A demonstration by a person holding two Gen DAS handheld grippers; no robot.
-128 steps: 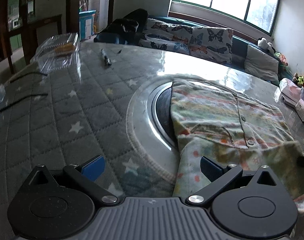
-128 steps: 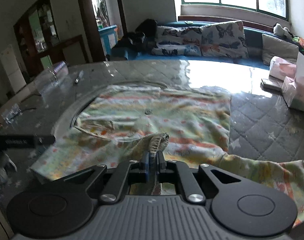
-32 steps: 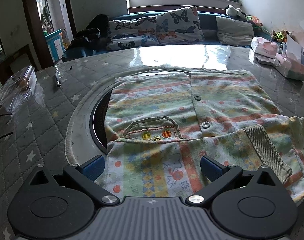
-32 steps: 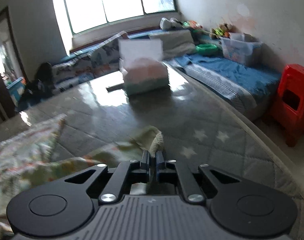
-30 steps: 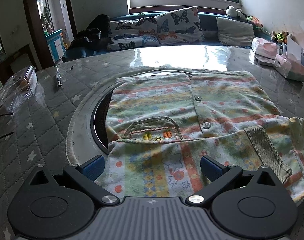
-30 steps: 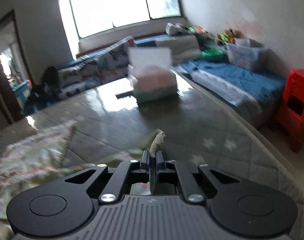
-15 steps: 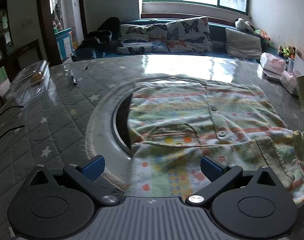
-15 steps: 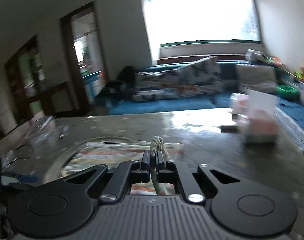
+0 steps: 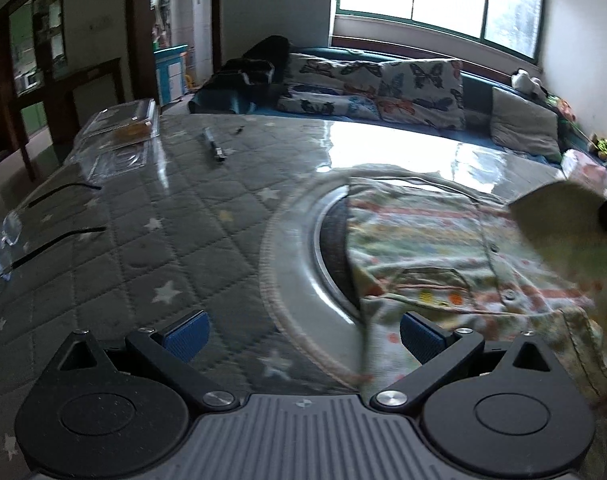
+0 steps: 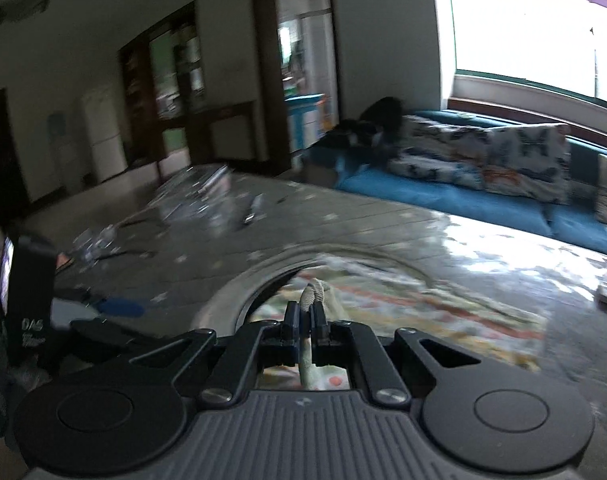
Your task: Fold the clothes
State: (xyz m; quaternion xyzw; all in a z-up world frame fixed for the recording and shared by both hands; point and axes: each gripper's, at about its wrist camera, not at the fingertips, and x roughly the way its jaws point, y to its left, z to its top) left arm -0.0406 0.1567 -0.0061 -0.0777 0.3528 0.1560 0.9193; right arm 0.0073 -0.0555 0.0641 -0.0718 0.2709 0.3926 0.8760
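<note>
1. I read this as the sleeve fold — my right gripper [image 10: 305, 322] is clamped on a ribbed cuff [image 10: 313, 293], held above the shirt [image 9: 443, 248].
2. The shirt lies flat on the quilted table [image 9: 163, 248], partly over its round inset.
3. My left gripper [image 9: 301, 330] has its pads spread apart with nothing between them, low over the table beside the shirt's near-left edge.
4. Next, I judge, the cuff must be laid across the chest — then released.
5. Count: one shirt, two grippers, one pen [image 9: 214, 147], one clear box [image 9: 121, 128].
</note>
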